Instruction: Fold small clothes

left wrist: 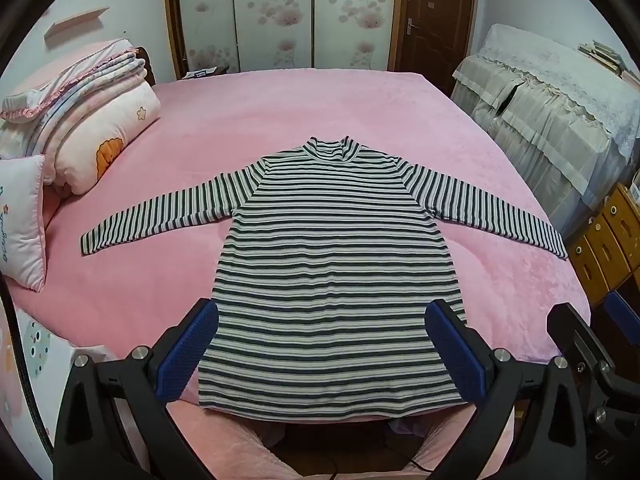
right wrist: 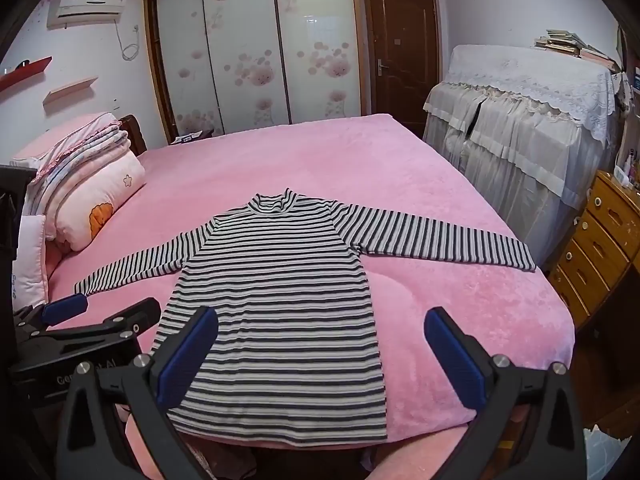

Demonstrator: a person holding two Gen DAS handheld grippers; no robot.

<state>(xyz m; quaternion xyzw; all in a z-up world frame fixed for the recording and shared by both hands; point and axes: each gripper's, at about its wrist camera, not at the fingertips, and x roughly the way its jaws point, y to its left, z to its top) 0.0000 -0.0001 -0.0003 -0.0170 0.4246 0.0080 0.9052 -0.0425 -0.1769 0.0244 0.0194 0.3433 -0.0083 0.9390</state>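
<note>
Pink plush bedding covers the bed [left wrist: 360, 120], a soft, slightly matted surface with nothing on it near the fingers but the garment. Beyond the fingers of both grippers lies the striped top [left wrist: 332, 264], spread flat with its turtleneck collar farthest away and both long sleeves stretched out to the sides; it is a ribbed knit in dark, white and pale pink bands. Its hem sits nearest, at the bed's edge, between the left gripper [left wrist: 322, 344] fingers. The right gripper [right wrist: 322, 350] hangs over the hem's right corner and bare bedding. Both grippers stand wide apart with blue textured pads and grip nothing.

Far left of the fingers, a stack of folded quilts [left wrist: 92, 120] with flower and cartoon prints rests beside a white pillow [left wrist: 22, 220] bearing cursive writing too small to read. Ahead stands a wardrobe [right wrist: 256, 52] with glossy sliding doors in a blossom pattern, and a brown door [right wrist: 400, 48]. To the right, a lace-draped piece of furniture [right wrist: 520, 120] and a wooden drawer chest [right wrist: 600, 240].
</note>
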